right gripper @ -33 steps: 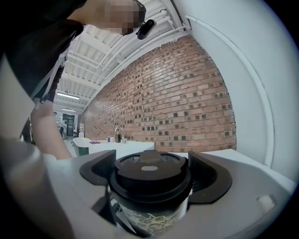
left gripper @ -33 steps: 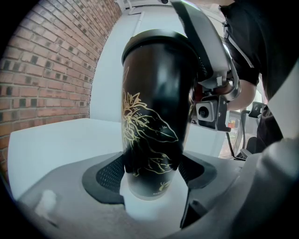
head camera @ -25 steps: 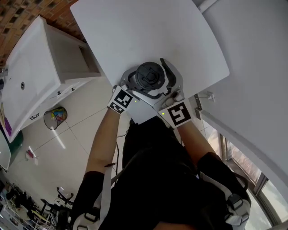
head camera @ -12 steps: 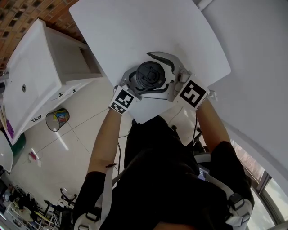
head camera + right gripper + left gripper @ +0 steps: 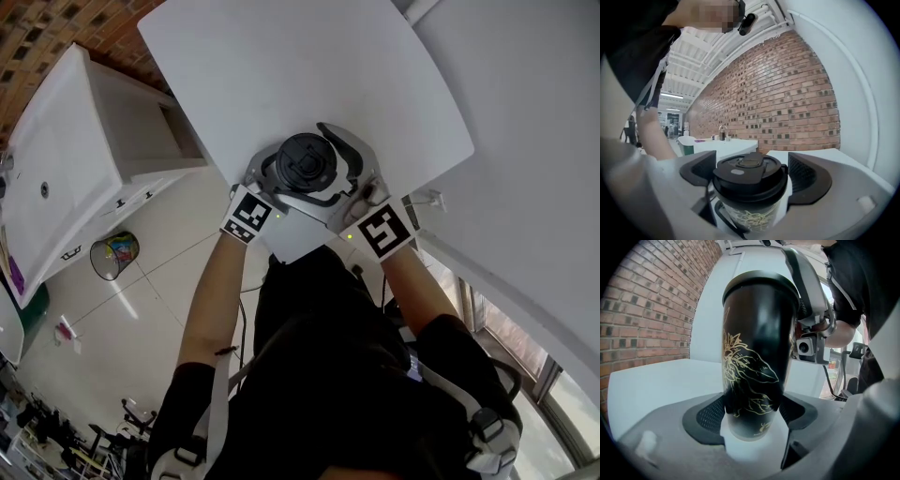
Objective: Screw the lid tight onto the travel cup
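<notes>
A black travel cup (image 5: 754,357) with gold leaf print stands upright near the front corner of the white table (image 5: 281,66). Its black lid (image 5: 305,161) sits on top. My left gripper (image 5: 752,411) is shut on the cup's lower body, both pads against it. My right gripper (image 5: 750,171) comes in from the right at lid (image 5: 747,171) height. Its jaws have just been closing, and both pads now meet the lid's rim. In the head view the left gripper (image 5: 272,171) and right gripper (image 5: 325,169) flank the cup.
The table's front corner lies just behind the grippers, with my body right below it. A white cabinet (image 5: 66,159) stands to the left, and a wire bin (image 5: 114,251) sits on the tiled floor. A brick wall (image 5: 787,93) runs behind the table.
The right gripper swung out to the right around the lid with wide jaws, then came back toward the table's corner with its jaws drawn in on the lid. The left gripper and cup kept still.
</notes>
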A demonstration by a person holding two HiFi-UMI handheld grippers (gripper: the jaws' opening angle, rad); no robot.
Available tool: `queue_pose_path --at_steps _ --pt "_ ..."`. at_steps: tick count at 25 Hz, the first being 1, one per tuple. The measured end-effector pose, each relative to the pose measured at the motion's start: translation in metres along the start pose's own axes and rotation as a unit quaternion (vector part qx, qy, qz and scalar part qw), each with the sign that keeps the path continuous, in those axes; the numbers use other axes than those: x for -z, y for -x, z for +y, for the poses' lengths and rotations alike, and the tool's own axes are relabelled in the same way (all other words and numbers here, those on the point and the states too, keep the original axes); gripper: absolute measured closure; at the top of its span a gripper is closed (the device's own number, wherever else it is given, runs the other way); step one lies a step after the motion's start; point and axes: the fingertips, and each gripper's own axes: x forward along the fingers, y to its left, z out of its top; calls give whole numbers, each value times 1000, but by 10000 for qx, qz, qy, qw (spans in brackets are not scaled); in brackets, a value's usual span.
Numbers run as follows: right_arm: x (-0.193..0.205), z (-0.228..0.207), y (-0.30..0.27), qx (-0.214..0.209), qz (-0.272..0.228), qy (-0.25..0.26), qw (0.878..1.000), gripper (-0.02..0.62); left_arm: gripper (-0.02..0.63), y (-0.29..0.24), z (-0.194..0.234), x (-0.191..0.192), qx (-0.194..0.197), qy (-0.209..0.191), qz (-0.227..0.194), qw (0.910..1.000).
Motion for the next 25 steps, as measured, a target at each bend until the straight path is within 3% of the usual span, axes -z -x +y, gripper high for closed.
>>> queue_pose_path --at_steps 4,12,15,18,21,23,25 --pt "1 -6 7 751 -206 -315 9965 123 244 -1 0 1 3 -4 6 10000" --pt "4 -10 11 1759 -307 -514 9826 135 244 -1 -1 1 -8 -19 4 10000" --pt "6 -4 10 1812 -263 -543 9816 129 244 -1 -1 1 -11 -8 0 10000" --pt "5 -1 17 1152 -159 -577 9915 95 245 -2 -1 0 -15 1 6 10000" --pt "5 -6 24 -303 110 -721 9969 83 244 -3 -1 0 0 -6 8 10000" --pt "6 -1 21 -1427 359 -620 9872 67 245 -3 -1 0 4 -9 13 10000" --pt "16 9 15 -2105 791 14 9744 51 244 -1 -1 1 6 -5 15 10000"
